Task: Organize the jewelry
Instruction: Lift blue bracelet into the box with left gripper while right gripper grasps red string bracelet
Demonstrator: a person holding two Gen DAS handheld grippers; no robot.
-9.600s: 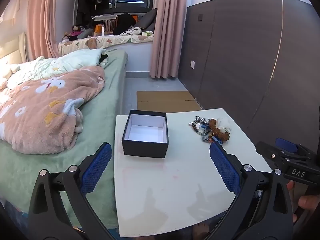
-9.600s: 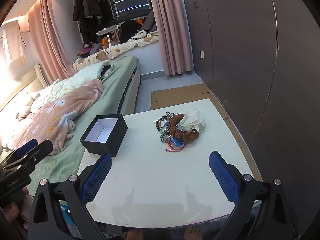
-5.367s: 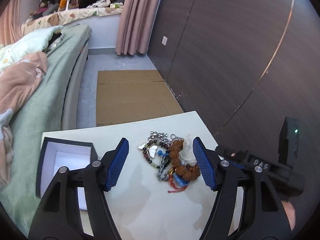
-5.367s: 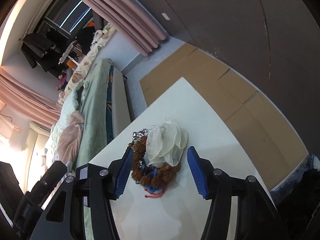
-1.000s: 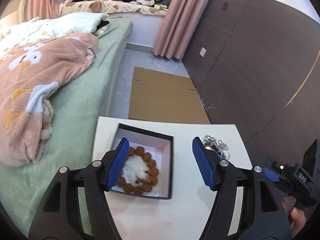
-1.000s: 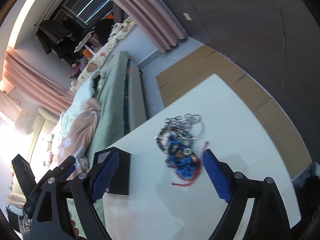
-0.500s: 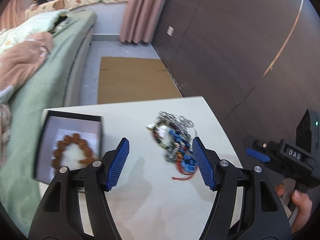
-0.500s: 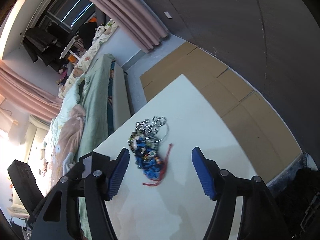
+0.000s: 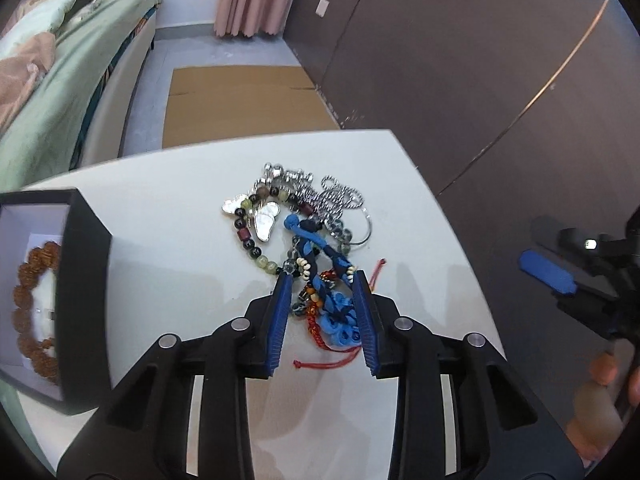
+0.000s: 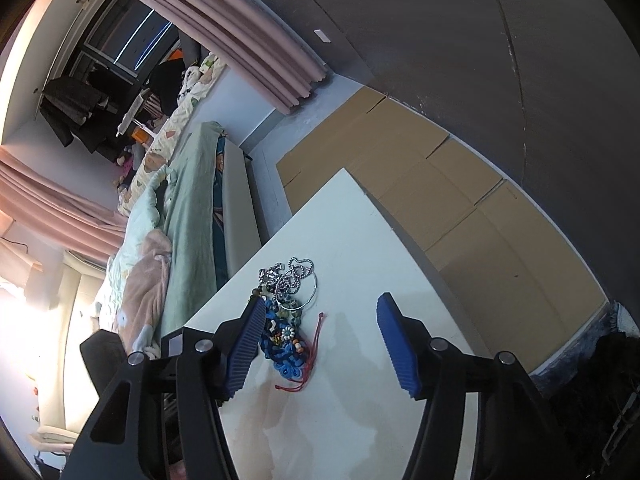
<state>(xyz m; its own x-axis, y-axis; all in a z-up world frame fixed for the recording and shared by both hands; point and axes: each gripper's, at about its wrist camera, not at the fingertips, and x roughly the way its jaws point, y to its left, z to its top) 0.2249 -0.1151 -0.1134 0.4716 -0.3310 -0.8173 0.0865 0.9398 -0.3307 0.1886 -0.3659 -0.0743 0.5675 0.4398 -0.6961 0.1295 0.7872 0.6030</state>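
Note:
A tangle of jewelry lies on the white table (image 9: 168, 248): a blue woven bracelet (image 9: 332, 296) with red cord, a dark bead bracelet (image 9: 250, 240) with silver butterfly charms, and silver chains (image 9: 340, 198). My left gripper (image 9: 321, 280) is low over the pile, its jaws partly closed around the blue bracelet with a gap still showing. The black box (image 9: 84, 264) at the left holds a brown bead bracelet (image 9: 28, 304). My right gripper (image 10: 320, 316) is open, just right of the pile (image 10: 286, 328), and also shows at the right edge of the left wrist view (image 9: 548, 272).
A bed with green sheet (image 9: 68, 68) runs along the table's left side. Flat cardboard (image 9: 240, 100) lies on the floor beyond the table. A dark wall panel (image 9: 480, 60) stands to the right. The table's right edge (image 10: 420, 256) is close.
My left gripper has dropped onto the jewelry pile and narrowed its jaws around the blue bracelet. The right gripper has come slightly closer to the pile.

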